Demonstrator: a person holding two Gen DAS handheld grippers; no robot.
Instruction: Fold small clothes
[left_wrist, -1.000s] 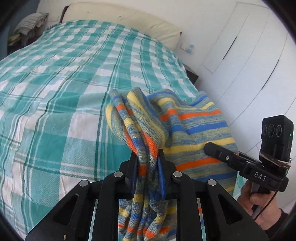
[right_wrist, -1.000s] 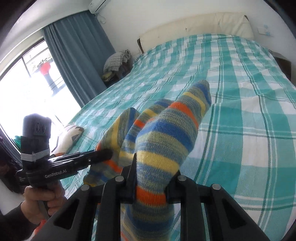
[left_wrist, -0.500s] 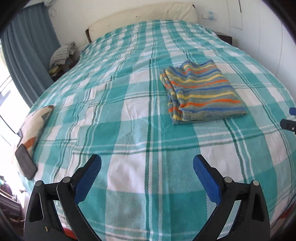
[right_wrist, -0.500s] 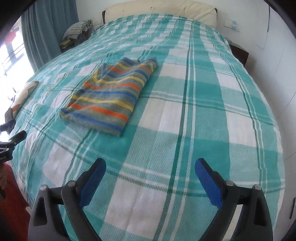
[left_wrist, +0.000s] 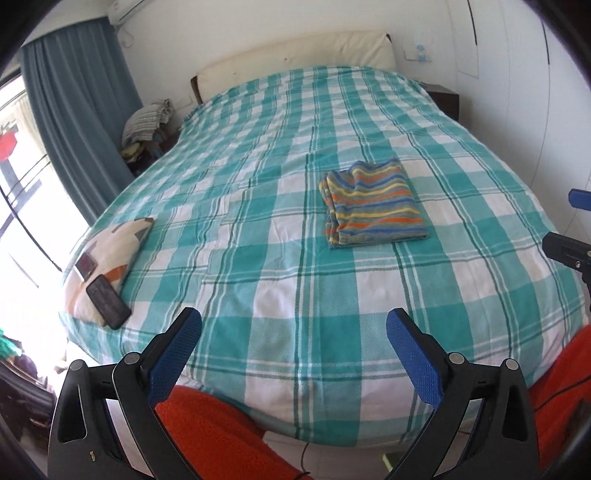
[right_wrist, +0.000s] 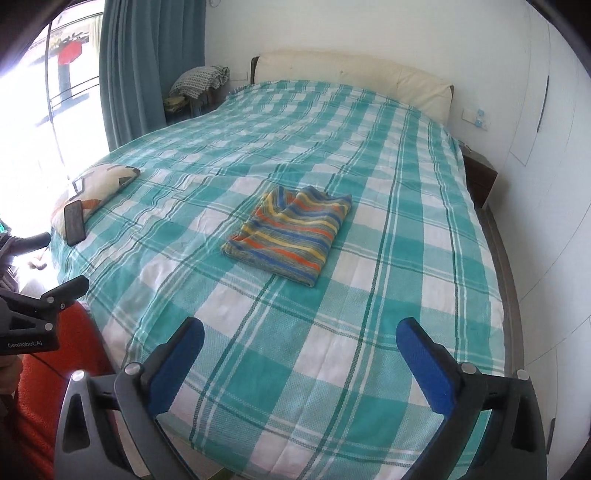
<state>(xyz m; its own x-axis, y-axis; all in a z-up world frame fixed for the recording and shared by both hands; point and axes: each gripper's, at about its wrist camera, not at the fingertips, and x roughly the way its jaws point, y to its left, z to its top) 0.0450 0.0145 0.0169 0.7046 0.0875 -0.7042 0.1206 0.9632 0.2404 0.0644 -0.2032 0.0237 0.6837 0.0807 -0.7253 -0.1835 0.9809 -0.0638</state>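
Over the near bed edge: both grippers empty, striped garment folded farther up the cover.

Nearest, left gripper (left_wrist: 293, 325) and right gripper (right_wrist: 300, 334) with blue pads spread wide, jaws just opened, nothing between them; a second earlier, each pinched shut on the striped knit. Beyond, on the checked bedspread (left_wrist: 280, 280), the striped garment (left_wrist: 373, 205) lying flat and folded, well apart from both. Farther left, a cushion (left_wrist: 107, 254) with a phone (left_wrist: 109, 302); farthest, the headboard (right_wrist: 354, 74).
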